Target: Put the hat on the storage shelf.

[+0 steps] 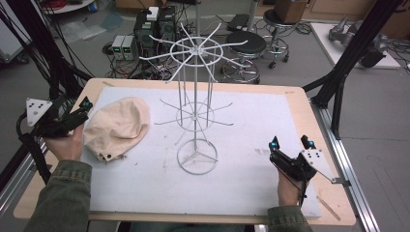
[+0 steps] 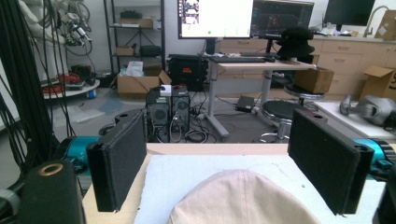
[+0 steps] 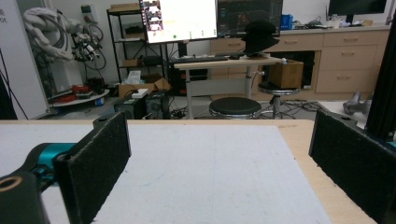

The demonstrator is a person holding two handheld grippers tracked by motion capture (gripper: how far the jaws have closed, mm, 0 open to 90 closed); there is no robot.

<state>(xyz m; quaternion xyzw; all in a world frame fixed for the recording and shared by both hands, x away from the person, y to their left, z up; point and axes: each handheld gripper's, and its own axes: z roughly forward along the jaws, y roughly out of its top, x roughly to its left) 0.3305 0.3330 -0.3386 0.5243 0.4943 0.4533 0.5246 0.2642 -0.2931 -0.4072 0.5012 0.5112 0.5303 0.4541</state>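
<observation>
A cream cloth cap (image 1: 118,126) lies crumpled on the left part of the white mat (image 1: 251,125). A white wire display rack (image 1: 196,96) with radiating hooks stands upright at the mat's middle on a ring base. My left gripper (image 1: 80,112) is held open at the table's left edge, just left of the cap. In the left gripper view the cap (image 2: 243,198) sits low between the spread pads (image 2: 121,163), untouched. My right gripper (image 1: 290,143) hovers open over the mat's front right corner. In the right gripper view, bare mat (image 3: 210,158) lies between its pads (image 3: 98,158).
The wooden table (image 1: 309,111) borders the mat on all sides. Black frame struts (image 1: 338,82) rise at the right and left. Beyond the far edge stand computer towers (image 1: 154,29) and black stools (image 1: 245,46).
</observation>
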